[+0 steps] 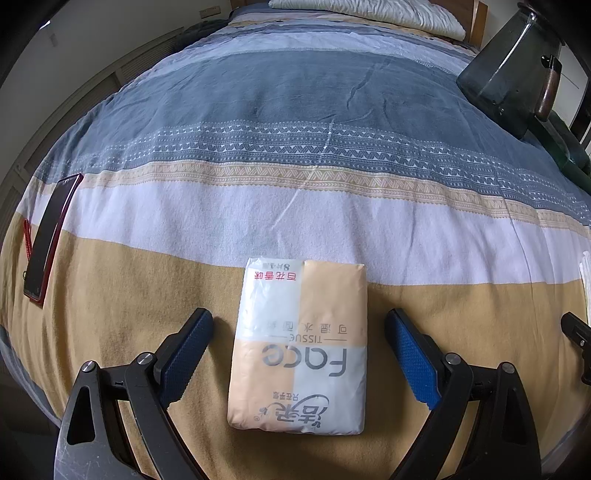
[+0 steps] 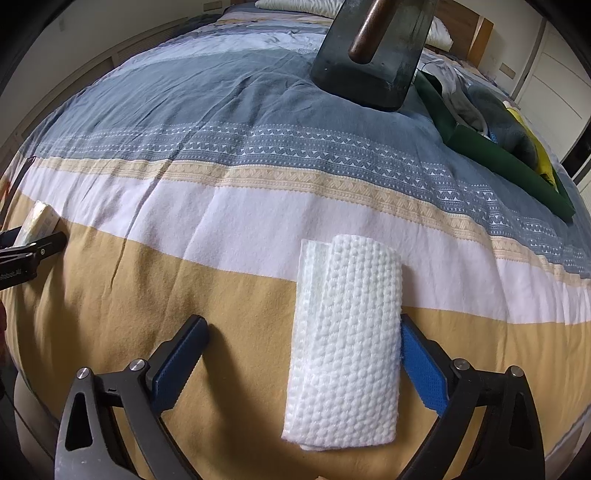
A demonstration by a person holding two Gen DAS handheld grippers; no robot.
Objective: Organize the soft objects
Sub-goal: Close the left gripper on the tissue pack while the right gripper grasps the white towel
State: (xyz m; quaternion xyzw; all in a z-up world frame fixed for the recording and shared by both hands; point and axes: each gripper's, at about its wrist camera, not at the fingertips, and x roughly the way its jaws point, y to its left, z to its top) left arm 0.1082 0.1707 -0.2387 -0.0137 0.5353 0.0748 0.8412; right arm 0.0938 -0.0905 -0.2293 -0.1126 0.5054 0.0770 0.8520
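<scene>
A peach and white tissue pack (image 1: 300, 347) lies on the bed between the wide-open fingers of my left gripper (image 1: 298, 332), with a gap on each side. A folded white textured towel (image 2: 347, 339) lies on the bed between the open fingers of my right gripper (image 2: 304, 332); its right edge touches the right finger's blue pad (image 2: 421, 365), and the left finger stands well apart. The tissue pack's edge (image 2: 40, 218) shows at the far left of the right wrist view, beside a finger of the left gripper.
The striped bedspread (image 1: 295, 206) covers the bed. A red-cased phone (image 1: 48, 236) lies at its left edge. A dark glass jug with a brown handle (image 2: 369, 51) stands far ahead. A green tray (image 2: 517, 162) holding clothes sits at right. Pillows (image 1: 369, 14) lie at the head.
</scene>
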